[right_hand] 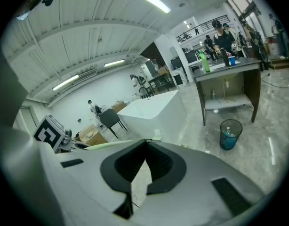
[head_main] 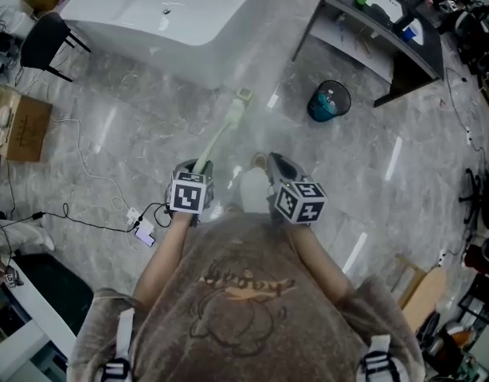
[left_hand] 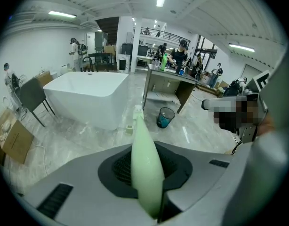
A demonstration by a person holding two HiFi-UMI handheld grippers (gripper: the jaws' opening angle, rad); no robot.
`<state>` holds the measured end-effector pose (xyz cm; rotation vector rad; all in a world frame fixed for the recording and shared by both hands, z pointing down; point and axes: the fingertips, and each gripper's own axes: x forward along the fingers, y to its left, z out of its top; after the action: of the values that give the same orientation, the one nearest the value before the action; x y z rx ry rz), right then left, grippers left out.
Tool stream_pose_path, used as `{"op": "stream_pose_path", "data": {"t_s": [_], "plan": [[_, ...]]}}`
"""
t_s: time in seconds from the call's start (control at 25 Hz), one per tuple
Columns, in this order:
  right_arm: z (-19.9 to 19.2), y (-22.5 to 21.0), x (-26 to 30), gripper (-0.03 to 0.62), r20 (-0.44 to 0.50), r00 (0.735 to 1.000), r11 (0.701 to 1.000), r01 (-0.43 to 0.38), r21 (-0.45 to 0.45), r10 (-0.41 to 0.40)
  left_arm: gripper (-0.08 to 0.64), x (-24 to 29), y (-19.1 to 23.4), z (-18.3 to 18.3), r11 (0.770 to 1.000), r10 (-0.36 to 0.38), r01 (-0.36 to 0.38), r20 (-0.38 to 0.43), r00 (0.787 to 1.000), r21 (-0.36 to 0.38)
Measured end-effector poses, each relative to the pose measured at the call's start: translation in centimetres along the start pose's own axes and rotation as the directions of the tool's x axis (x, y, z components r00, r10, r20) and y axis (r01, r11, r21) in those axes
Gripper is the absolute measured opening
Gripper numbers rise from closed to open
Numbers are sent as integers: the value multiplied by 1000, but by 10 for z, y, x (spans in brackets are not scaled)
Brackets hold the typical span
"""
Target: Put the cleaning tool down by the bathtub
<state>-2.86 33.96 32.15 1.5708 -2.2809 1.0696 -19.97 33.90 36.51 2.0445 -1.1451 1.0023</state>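
Your left claw (head_main: 198,169) is clamped on the pale green tool (head_main: 222,134), whose long axis runs from the jaws toward 1 o'clock, its head near the foot of the tub (head_main: 173,14). The tub lies at 12 o'clock, so lowering forward should do. Your right claw (head_main: 270,165), at 3 o'clock, is closed on nothing.

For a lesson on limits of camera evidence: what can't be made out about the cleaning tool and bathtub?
- Head of the cleaning tool: too small in the head view, foreshortened in the left gripper view.
- Its near end: hidden by the left gripper, both views.
- The bathtub: cut off by the head view's top edge.
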Motion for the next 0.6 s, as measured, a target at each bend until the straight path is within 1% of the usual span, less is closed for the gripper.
{"op": "stream_pose_path", "data": {"t_s": [0.12,0.4,0.6], "plan": [[20,-10,17,0,-10,1000,1000,-8,-12,8,71,13,5,22,1000,-2,2,-13,1000,4],[74,-44,59,0,-40,999,999,-26,-40,24,71,50,14,87,1000,6,-6,-23,1000,3],[108,-69,88,0,-62,997,994,-46,-98,40,71,81,19,122,1000,22,-23,-27,999,-16]]}}
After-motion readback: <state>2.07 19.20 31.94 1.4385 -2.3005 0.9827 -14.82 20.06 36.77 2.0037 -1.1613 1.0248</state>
